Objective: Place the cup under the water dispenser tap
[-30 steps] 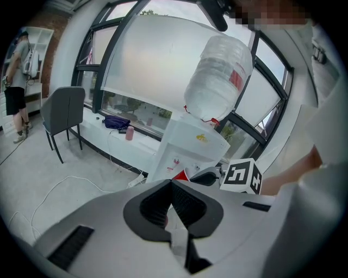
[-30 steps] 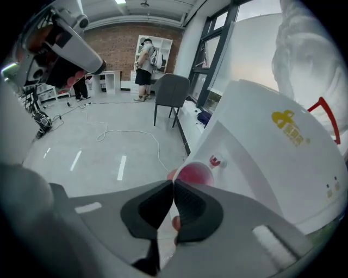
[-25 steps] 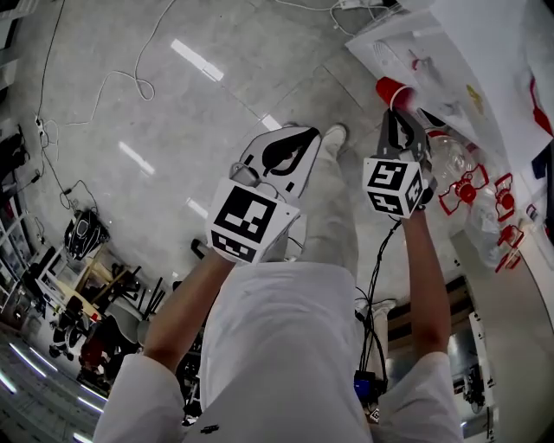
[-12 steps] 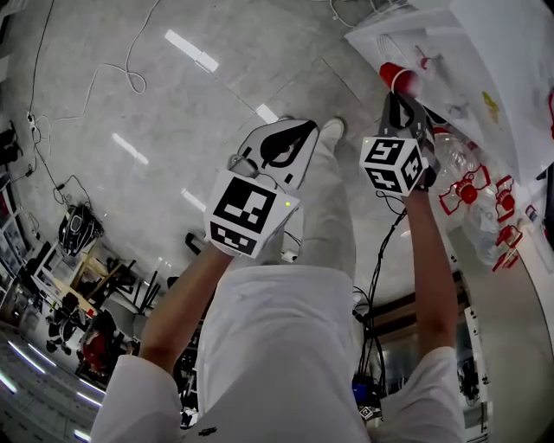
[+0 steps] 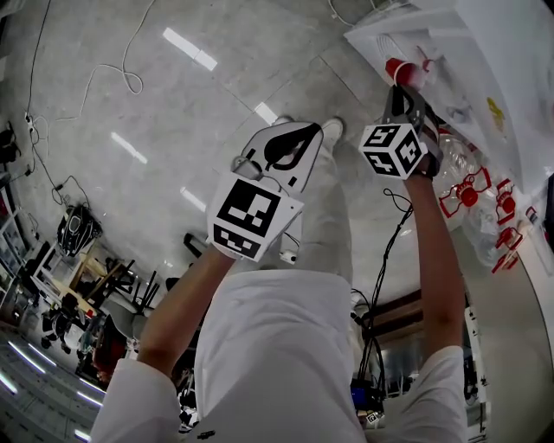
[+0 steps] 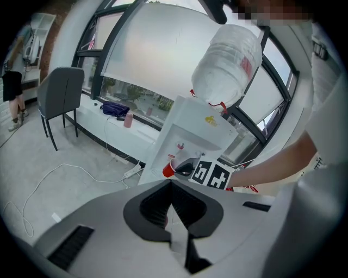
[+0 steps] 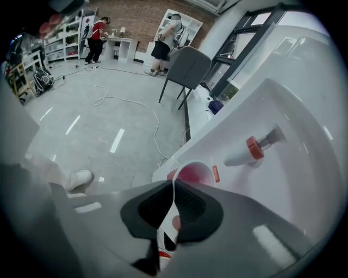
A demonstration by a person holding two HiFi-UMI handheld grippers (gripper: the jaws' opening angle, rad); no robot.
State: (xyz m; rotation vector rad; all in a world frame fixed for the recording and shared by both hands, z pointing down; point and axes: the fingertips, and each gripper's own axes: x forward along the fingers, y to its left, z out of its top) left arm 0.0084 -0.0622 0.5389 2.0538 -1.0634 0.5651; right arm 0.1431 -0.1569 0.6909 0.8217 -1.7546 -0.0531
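Left gripper [image 5: 290, 147]: mid-frame in the head view, forearm half raised, jaws together on nothing. Open grey floor [image 5: 173, 130] spreads from it to the upper left.

Right gripper [image 5: 400, 97]: upper right, arm stretched out, pointing steeply down, jaws clamped on the rim wall of the red cup [image 7: 194, 175].

Cup: mouth open, close before the water dispenser's [image 7: 283, 136] white front. In the right gripper view it sits lower left of the red-collared tap [image 7: 254, 147], with a gap between rim and tap.

We see glossy grey floor [image 5: 95, 195], loose cables [image 5: 128, 76], grey chair [image 6: 60, 93] by dark-framed windows [image 6: 144, 51]; far wall [image 7: 140, 13] perhaps brick.
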